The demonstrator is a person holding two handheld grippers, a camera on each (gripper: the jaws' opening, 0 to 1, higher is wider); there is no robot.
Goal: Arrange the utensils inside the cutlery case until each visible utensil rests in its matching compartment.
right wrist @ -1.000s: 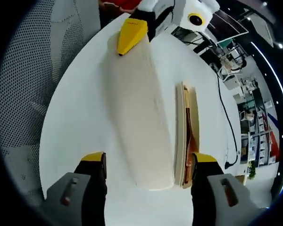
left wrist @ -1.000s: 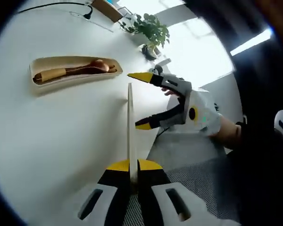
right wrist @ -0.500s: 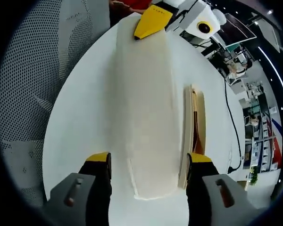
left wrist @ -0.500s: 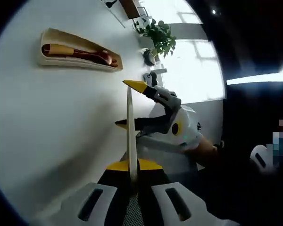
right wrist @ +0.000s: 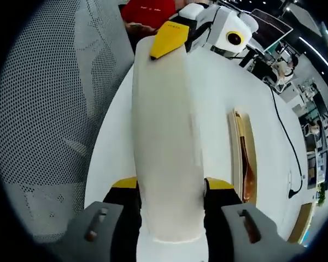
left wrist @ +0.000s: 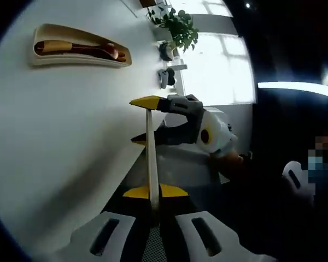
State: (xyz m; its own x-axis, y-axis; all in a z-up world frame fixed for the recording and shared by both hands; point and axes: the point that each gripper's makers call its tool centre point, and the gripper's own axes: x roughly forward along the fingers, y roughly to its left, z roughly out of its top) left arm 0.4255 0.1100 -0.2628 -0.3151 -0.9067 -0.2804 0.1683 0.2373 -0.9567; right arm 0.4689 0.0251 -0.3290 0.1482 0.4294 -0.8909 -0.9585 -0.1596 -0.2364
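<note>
**Lid held at both ends, case waits across the table**

The left gripper [left wrist: 151, 192] pinches one end of the lid [left wrist: 150, 153], seen edge-on. The right gripper [right wrist: 169, 184] has its jaws closed against the lid's [right wrist: 167, 147] other end, at its two long sides. The lid hangs over the table's [right wrist: 218, 98] near edge. The case [left wrist: 79, 45], with wooden utensils [left wrist: 76, 49] lying inside, rests well apart, toward the far edge. The step in hand looks like carrying the lid; next it probably must travel level over the case and seat squarely. The table between is bare, so room is ample; the drop at the near edge is the risk.
</note>
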